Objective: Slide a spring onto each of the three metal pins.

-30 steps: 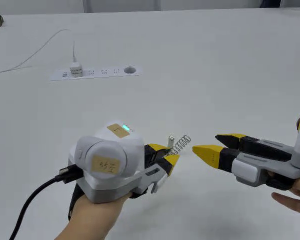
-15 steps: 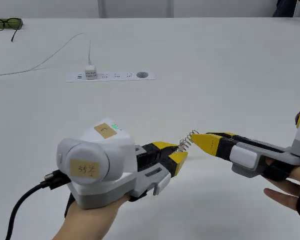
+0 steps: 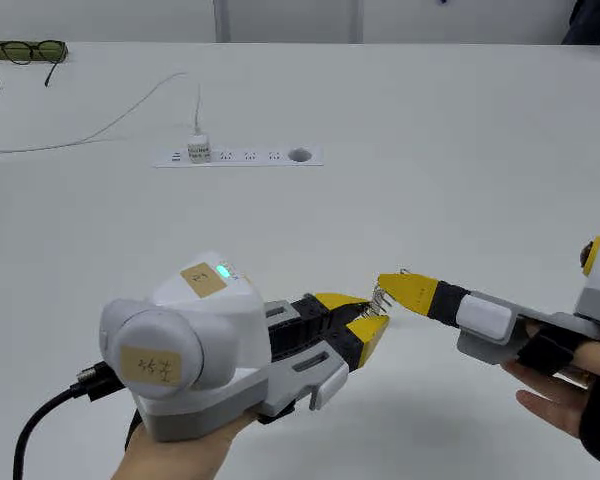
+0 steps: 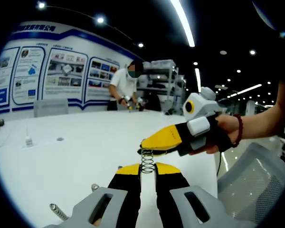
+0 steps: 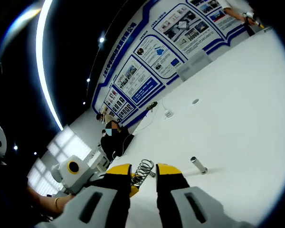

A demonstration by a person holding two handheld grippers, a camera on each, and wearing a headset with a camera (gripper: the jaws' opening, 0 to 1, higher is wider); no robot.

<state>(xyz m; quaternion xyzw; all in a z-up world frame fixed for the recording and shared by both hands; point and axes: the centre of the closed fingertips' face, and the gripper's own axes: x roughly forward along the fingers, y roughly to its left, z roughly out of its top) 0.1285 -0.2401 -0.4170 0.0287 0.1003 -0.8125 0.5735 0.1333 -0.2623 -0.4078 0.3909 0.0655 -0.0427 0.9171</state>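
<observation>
Here the spring (image 3: 380, 298) hangs in the air right at the tips of the left gripper (image 3: 365, 316), above the white surface (image 3: 430, 150). In the left gripper view the spring (image 4: 146, 160) stands up from between that gripper's (image 4: 148, 170) yellow tips. The jaws are clenched close, and the spring's lower end sits between them. Whether anything runs inside the coils, I cannot tell.

The right gripper (image 3: 398, 290) meets the left gripper head-on, tip to tip, and grasps the spring's far end. In its own view the right gripper (image 5: 143, 174) has the spring (image 5: 143, 170) slanting across the gap between its jaws.

Below the left gripper and to its left, a pin (image 4: 95, 187) rests on the surface. A ribbed pin (image 4: 58, 212) lies further left of it. Whether those ribs are a spring is too small to tell. The right gripper view shows one pin (image 5: 198, 165) on the surface, across the spring from the left gripper (image 5: 78, 176). Which pin it is, I cannot tell.

Well beyond the left gripper a power strip (image 3: 238, 156) lies flat with a white cable (image 3: 100, 125) trailing off. Glasses (image 3: 25, 49) sit further off still, near the surface's far left edge.
</observation>
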